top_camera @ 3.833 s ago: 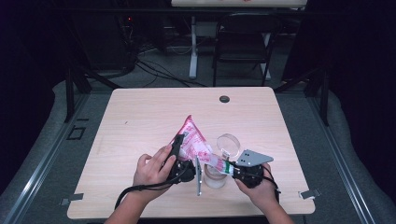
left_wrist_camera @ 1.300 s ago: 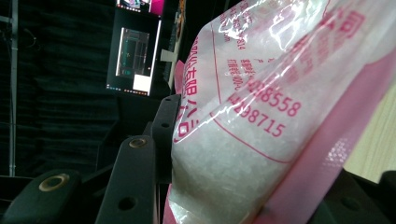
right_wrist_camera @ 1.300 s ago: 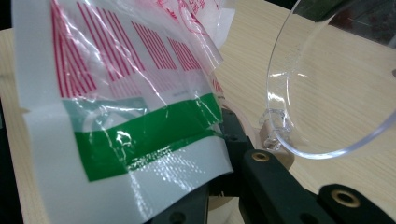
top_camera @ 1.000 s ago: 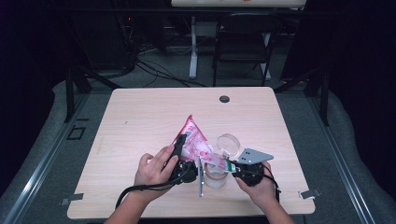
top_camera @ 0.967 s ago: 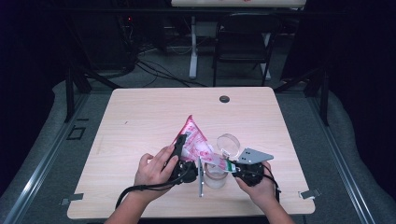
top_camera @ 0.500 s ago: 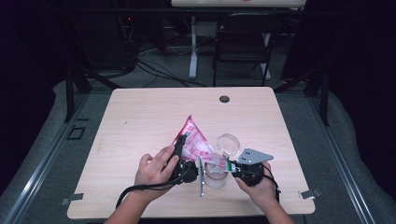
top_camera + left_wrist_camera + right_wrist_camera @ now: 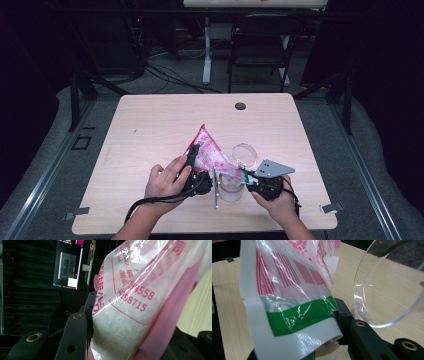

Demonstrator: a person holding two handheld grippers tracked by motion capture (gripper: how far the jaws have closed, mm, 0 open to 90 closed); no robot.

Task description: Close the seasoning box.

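Observation:
A pink-printed clear plastic bag (image 7: 210, 150) of white grains stands tilted above the table. My left gripper (image 7: 199, 150) is shut on its lower part, and the jaws have just been closing on it. In the left gripper view the bag (image 7: 140, 302) bulges between the black jaws. My right gripper (image 7: 246, 176) sits at the bag's low corner over a clear cup (image 7: 231, 189). Its jaws have just been opening. The bag's white and green edge (image 7: 294, 317) hangs loose between them and hides one jaw.
A clear round lid (image 7: 243, 152) leans just behind the cup; it looms at the right as the lid (image 7: 387, 290) in the right gripper view. The wooden table (image 7: 150, 125) has a black grommet (image 7: 240, 106) at the back. A chair (image 7: 260, 45) stands beyond it.

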